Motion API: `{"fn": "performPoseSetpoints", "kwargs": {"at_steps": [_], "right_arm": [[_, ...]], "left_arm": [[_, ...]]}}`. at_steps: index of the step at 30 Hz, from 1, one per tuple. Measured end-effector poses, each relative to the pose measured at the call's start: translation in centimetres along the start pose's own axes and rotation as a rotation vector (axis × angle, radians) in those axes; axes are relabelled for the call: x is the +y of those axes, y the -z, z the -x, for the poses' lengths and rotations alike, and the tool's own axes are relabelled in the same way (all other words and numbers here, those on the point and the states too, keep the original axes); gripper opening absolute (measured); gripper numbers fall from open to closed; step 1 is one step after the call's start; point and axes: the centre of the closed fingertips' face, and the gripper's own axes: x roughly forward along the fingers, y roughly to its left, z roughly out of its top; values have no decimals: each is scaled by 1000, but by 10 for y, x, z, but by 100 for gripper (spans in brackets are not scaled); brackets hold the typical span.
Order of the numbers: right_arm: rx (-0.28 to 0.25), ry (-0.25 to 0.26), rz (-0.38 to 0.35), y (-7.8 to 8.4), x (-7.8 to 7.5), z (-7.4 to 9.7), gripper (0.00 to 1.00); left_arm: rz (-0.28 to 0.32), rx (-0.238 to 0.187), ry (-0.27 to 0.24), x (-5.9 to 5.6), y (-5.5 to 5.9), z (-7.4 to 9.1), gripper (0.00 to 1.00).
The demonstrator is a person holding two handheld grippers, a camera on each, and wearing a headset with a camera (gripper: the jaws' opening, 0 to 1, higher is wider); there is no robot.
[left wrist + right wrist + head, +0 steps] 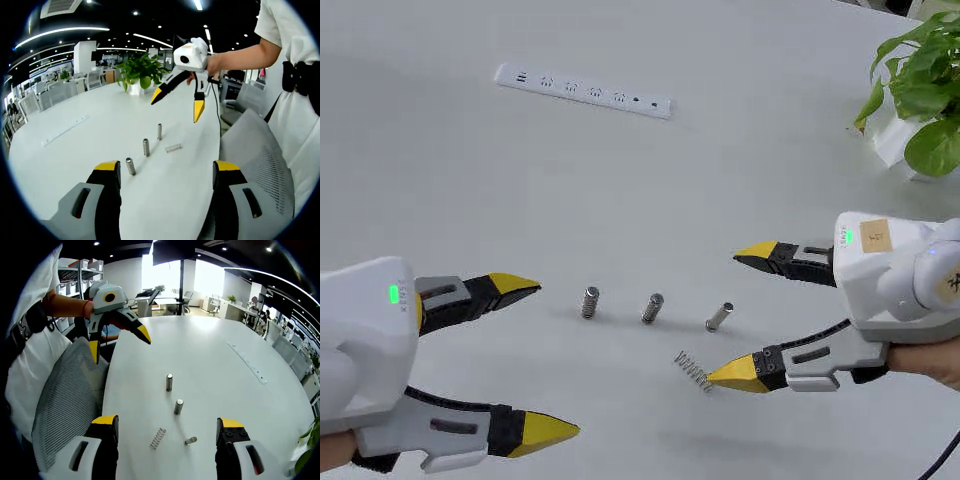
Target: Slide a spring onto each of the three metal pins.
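With the left gripper [558,359] and right gripper [174,112] both wide open, the right should pinch the loose spring [693,371], lying on the bench [620,200] by the bare pin [719,317], near one end so it threads on straight.

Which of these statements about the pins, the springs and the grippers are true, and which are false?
1. The left gripper and the right gripper are both open and hold nothing. True.
2. Every pin already carries a spring. False: the bare pin nearest the right gripper has none; the far pin and the middle pin each carry one.
3. A loose spring lies on the table close to one right jaw tip. True.
4. The power strip lies between the pins and the person. False: it lies beyond the pins.
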Motion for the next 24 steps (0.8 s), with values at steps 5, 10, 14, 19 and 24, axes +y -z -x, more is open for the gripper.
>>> {"fn": "performPoseSetpoints", "kwargs": {"at_steps": [5, 10, 14, 19, 24], "right_arm": [[-45, 14, -26, 5, 6, 12, 84], [-70, 13, -47, 15, 10, 21, 89], [-95, 21, -75, 23, 12, 28, 91], [-96, 37, -100, 36, 15, 34, 89], [-116, 68, -136, 45, 17, 41, 88]], "left_arm": [[-41, 32, 40, -6, -5, -18, 66], [-114, 99, 75, -10, 0, -38, 58], [-180, 155, 103, -15, 3, -57, 52], [-274, 248, 124, -17, 11, -81, 42], [-321, 284, 156, -23, 12, -110, 38]]}}
